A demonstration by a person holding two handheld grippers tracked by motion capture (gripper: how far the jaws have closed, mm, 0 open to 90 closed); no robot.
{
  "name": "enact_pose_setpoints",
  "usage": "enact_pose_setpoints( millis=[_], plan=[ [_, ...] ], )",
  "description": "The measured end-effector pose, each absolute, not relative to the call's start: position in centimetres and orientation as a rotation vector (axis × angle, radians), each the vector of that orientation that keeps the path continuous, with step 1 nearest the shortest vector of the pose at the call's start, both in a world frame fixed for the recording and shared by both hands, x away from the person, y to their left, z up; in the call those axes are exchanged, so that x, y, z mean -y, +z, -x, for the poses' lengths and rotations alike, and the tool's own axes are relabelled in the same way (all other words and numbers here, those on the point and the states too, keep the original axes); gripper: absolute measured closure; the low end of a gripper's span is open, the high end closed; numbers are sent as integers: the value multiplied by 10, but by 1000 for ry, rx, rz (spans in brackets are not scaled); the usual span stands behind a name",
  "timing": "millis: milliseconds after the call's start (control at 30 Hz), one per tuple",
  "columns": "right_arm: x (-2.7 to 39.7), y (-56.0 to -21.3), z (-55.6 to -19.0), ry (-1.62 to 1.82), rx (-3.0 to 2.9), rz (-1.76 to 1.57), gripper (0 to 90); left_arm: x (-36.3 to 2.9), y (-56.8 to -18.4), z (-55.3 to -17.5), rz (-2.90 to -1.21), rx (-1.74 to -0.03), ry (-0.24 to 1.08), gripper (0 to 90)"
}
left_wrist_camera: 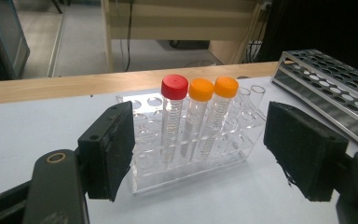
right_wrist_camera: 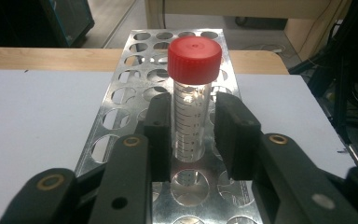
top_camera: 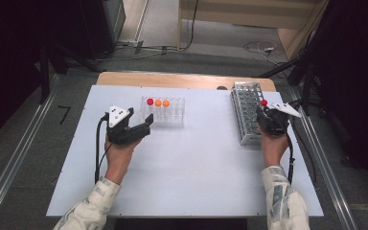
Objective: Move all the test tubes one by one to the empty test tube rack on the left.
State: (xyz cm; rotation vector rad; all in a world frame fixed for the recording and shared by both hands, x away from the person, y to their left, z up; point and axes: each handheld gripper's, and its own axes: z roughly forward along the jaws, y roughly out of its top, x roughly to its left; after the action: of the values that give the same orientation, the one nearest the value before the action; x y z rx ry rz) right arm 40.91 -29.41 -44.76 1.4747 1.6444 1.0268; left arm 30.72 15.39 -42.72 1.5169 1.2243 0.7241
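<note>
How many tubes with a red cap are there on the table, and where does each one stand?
2. One red-capped tube stands in the clear rack, beside two orange-capped tubes. The other red-capped tube stands in the metal rack, between the jaws of the right gripper.

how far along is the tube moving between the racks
Looks done: three capped tubes, one red and two orange, stand in the clear rack. In hand: the right gripper is closed around a red-capped tube above the metal rack. Left: seating that tube. The left gripper waits open before the clear rack.
</note>
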Motion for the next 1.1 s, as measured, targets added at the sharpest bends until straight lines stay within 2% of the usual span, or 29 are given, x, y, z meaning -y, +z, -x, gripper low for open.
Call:
enact_pose_setpoints(
  millis=[333, 800, 1100],
  plan=[
    [293, -444, -411, 1026, -1662, -1463, 712, -157, -427, -306, -1502, -1233, 723, 255],
    [295, -403, -396, 1084, -1597, -1363, 714, -161, -426, -306, -1489, -1244, 725, 254],
    [290, -394, -382, 1117, -1603, -1294, 715, -161, -425, -305, -1485, -1243, 726, 254]
  ],
)
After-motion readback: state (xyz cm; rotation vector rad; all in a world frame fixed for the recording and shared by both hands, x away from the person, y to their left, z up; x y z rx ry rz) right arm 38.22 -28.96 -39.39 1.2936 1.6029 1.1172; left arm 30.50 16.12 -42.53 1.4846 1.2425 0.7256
